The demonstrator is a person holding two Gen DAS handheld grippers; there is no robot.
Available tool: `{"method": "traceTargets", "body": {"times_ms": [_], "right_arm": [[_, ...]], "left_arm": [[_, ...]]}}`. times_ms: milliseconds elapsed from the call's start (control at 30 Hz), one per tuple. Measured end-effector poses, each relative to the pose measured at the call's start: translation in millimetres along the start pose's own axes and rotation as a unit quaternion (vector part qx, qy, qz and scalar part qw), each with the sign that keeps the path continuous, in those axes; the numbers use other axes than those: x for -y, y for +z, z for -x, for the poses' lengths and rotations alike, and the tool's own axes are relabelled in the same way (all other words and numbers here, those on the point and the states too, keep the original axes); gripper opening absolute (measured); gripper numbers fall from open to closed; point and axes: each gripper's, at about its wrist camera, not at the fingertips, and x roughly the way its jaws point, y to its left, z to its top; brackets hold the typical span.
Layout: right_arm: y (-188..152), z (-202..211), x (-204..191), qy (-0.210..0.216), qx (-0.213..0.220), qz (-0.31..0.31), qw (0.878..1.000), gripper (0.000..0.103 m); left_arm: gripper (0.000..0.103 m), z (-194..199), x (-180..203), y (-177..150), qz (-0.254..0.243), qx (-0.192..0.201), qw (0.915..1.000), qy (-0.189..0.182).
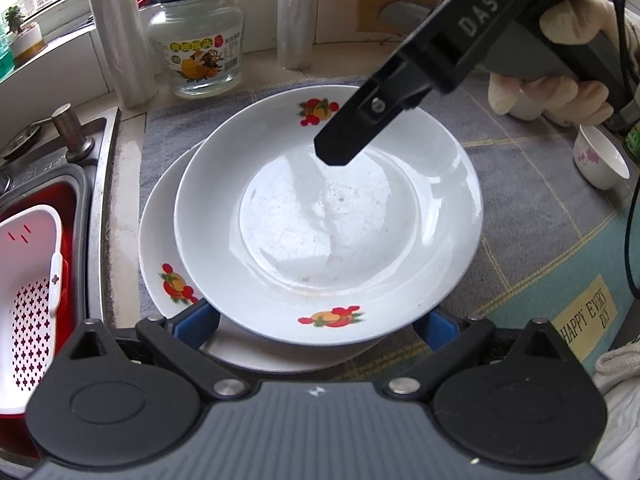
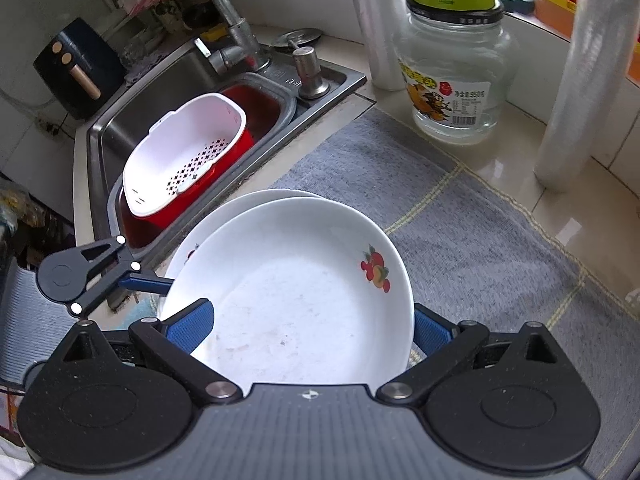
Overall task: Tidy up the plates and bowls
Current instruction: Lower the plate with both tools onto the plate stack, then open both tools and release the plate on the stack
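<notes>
Left wrist view: your left gripper (image 1: 316,322) is sitting wide open around the top plate (image 1: 328,216) — not squeezing it. Your right gripper's (image 2: 312,330) jaws are wide too, plate at 12 o'clock.

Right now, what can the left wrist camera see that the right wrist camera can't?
Only the left wrist view shows the small bowl, the gloved hand holding the right gripper, and the mat's yellow "HAPPY EVERY DAY" label. Only the right wrist view shows the tap, the black appliance and the left gripper from the side. Both show the two stacked plates, the jar, the white strainer in the sink, and the mat.
</notes>
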Motion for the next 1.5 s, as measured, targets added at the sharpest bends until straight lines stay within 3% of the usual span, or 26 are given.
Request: {"method": "traceTargets", "body": {"times_ms": [633,833,1367,1500], "right_arm": [[2.7,-1.5,-0.9,-0.012,0.000,-0.003,1.000,0.103],[5.8,-2.4,-3.3,-0.009,-0.002,0.002,1.000,0.103],[3.8,-6.3,-11.4,-0.028,-0.013,0.023,0.999,0.103],[0.2,-6.3,-17.2,-0.021,-0.009,0.040,0.999,0.103]], "left_arm": [[0.102,-0.9,5.8,15.2,0.026,-0.051,0.9979,0.030],[0.102,0.1,10.3,19.3,0.011,-0.068,0.9968,0.041],[0.102,6.5,14.8,10.4,0.000,-0.051,0.9966,0.065],[0.102,13.4,6.7,0.4,0.023,-0.038,0.9965,0.071]]}}
